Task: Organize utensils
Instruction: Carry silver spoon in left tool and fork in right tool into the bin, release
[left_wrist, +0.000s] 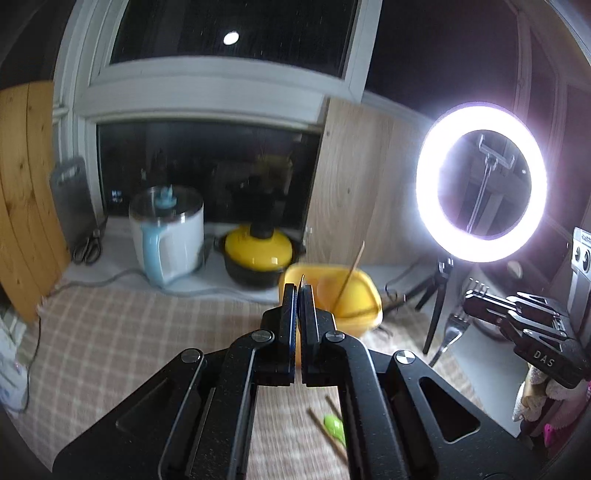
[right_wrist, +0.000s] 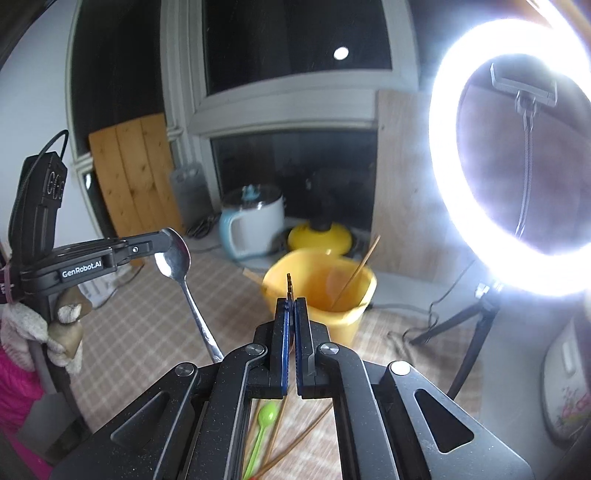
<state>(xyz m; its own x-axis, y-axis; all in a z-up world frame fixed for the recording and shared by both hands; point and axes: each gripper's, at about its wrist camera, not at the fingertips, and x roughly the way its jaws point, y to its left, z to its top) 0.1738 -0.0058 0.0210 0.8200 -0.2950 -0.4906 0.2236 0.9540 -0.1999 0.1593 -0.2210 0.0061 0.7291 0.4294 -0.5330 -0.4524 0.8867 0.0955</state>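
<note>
Both tongs are nipped tight on cutlery above the checked tablecloth (left_wrist: 129, 332). Left gripper (right_wrist: 162, 245) pinches a metal spoon (right_wrist: 175, 258) by its bowl, handle hanging down; right gripper (left_wrist: 471, 295) clamps a fork (left_wrist: 454, 328) near its tines, handle trailing down. Ahead of both stands the yellow tub (right_wrist: 321, 291), already holding a chopstick (right_wrist: 354, 273) that leans on its rim.

Judging by this, the step is dropping both pieces into the tub. Each should be carried fully over the rim and lowered handle first before the jaws ease, one at a time so they do not clash.

A green spoon (right_wrist: 267, 413) and loose chopsticks (right_wrist: 295, 443) on the cloth are partly hidden behind the gripper frames. Motion blur softens the tub, and the ring light (right_wrist: 517, 158) washes out what lies to the right.
</note>
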